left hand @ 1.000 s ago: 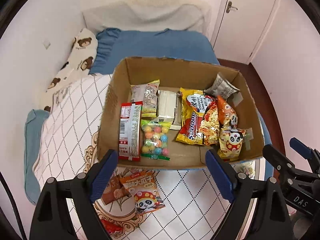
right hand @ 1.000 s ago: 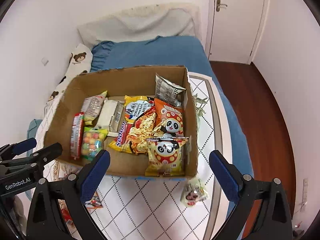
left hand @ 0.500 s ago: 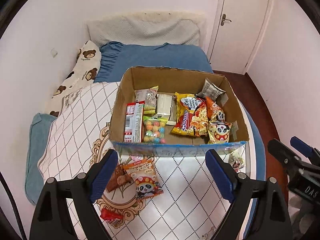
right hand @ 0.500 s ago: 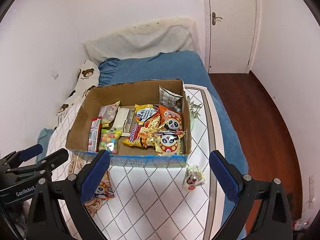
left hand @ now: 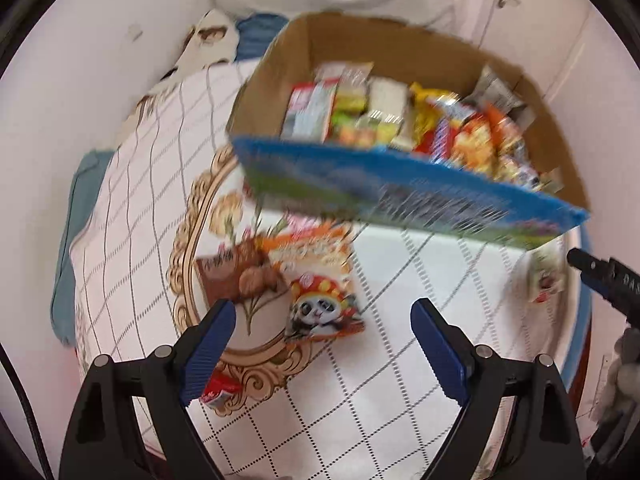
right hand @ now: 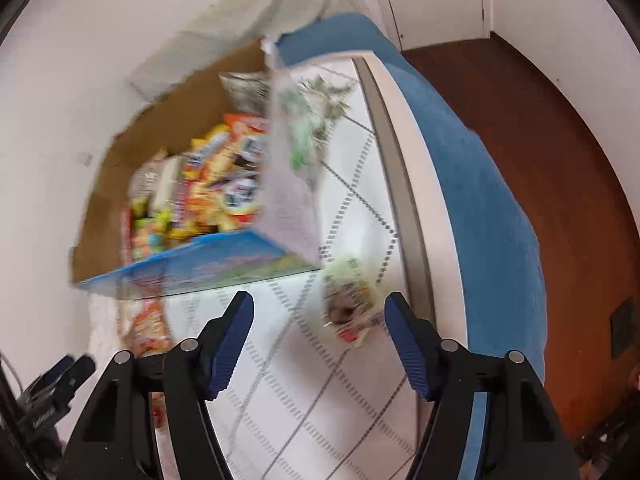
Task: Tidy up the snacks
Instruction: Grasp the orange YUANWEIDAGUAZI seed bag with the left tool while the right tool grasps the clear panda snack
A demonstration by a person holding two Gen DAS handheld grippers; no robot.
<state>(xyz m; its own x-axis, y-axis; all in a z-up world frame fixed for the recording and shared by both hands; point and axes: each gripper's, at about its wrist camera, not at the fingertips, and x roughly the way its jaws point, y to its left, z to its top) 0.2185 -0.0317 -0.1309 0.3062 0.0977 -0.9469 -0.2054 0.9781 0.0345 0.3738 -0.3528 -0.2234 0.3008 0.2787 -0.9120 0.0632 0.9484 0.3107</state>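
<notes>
A cardboard box point(left hand: 400, 188) with a blue printed front holds several snack packets on the quilted bed cover; it also shows in the right wrist view point(right hand: 200, 268). My left gripper point(left hand: 323, 334) is open and empty, low over an orange panda packet point(left hand: 320, 280) and a brown nut packet point(left hand: 236, 276) lying in front of the box. A small red packet point(left hand: 218, 390) lies by the left finger. My right gripper point(right hand: 319, 340) is open and empty, just short of a small white-green packet point(right hand: 352, 300) at the box's right corner; this packet also shows in the left wrist view point(left hand: 546, 276).
The white diamond-pattern cover point(left hand: 380, 380) lies on a blue bed point(right hand: 480, 200). The bed's right edge drops to a brown wooden floor point(right hand: 560, 160). A wall runs along the left, a door stands at the back right. Each gripper shows at the edge of the other's view.
Both grippers have dropped down and forward toward the cover in front of the box. The left now hangs over the panda packet, the right near the small white-green packet. The views are blurred by motion.
</notes>
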